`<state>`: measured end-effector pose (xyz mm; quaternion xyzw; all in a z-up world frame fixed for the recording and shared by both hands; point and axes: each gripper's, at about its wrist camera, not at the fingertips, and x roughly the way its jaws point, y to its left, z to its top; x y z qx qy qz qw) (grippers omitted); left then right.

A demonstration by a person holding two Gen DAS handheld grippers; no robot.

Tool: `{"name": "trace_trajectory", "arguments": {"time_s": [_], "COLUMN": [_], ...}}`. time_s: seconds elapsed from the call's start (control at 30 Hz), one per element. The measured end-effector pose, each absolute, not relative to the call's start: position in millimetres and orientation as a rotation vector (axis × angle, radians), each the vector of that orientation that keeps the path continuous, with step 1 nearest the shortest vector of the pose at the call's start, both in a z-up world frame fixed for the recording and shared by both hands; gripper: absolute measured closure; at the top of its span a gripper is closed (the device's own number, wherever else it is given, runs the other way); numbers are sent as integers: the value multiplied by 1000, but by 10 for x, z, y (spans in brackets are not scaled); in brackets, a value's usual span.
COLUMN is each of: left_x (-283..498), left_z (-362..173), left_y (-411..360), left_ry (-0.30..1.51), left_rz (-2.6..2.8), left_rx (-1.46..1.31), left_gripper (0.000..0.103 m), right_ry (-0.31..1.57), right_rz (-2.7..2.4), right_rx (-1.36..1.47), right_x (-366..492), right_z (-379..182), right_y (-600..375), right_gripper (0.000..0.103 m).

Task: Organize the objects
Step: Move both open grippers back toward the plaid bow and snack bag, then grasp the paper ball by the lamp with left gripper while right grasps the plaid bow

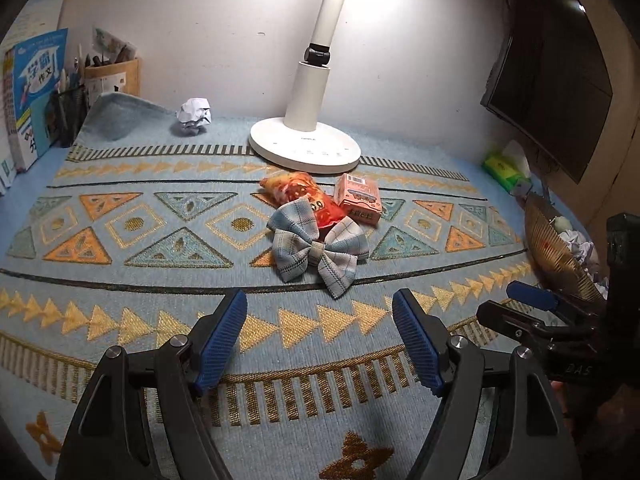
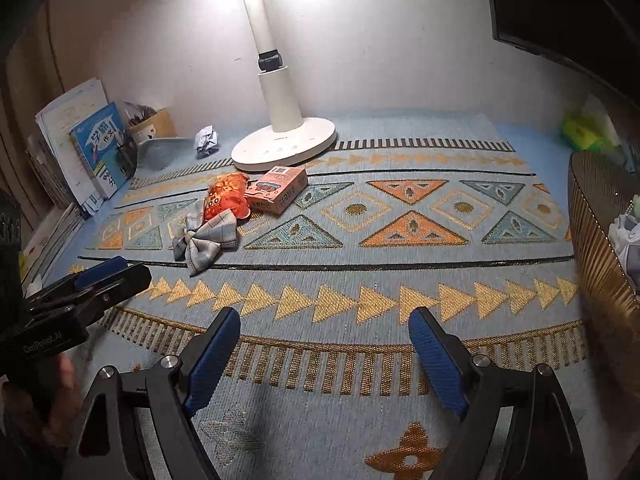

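Both tongs stand apart with nothing between their blue pads. We find the left gripper (image 1: 320,320) hovering over the patterned mat (image 1: 140,280), aimed down and forward at the cluster of loose items. We find the right gripper (image 2: 324,340) likewise spread and empty above the same mat, to the right of its partner; each tool's tip shows at the edge of the other's view.

We note three items grouped just in front of the lamp base (image 1: 306,146), near the middle of the mat. A plaid bow (image 1: 316,252) lies nearest the tongs, flat on the mat. Its upper wing overlaps an orange snack packet (image 1: 296,190), which lies behind it. A small pink box (image 1: 360,196) rests to the right of the packet, touching it or very nearly so; we cannot tell which. None of the three is in contact with either gripper.

We record a crumpled paper ball (image 1: 194,116) lying apart, at the far edge of the mat to the left of the lamp base. At the right edge of the mat stands a ribbed golden basket (image 2: 600,240), with crumpled paper visible inside. Books (image 1: 36,92) lean against the wall at the far left, beside a pen holder (image 1: 114,76). A green tissue pack (image 1: 504,168) sits at the far right.
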<state>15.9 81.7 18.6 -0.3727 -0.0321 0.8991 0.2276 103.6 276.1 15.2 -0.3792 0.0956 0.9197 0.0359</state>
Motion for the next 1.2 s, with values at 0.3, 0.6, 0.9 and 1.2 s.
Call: {"name": "trace_trajectory", "arguments": {"time_s": [0.3,0.6,0.9,1.2], "left_x": [310,159,-1271,-2790], "left_z": [279,803,795,192], "left_y": [870,531,118,112], "left_ry": [13,-4,-250,-373], "left_rz": [2574,2820,2752,2698], "left_rx": [-923,-739,-918,-1173], "left_gripper": [24,14,10,11], "right_ry": [395,278,393,288], "right_rz": [2774,2887,2835,2810], "right_rx": [-1069,-1188,-1199,-1156], "right_x": [1108,425,-216,-246], "right_z": [315,681,270,142], "right_y": [2818,2168,1958,1892], "right_gripper": [18,18,18,17]}}
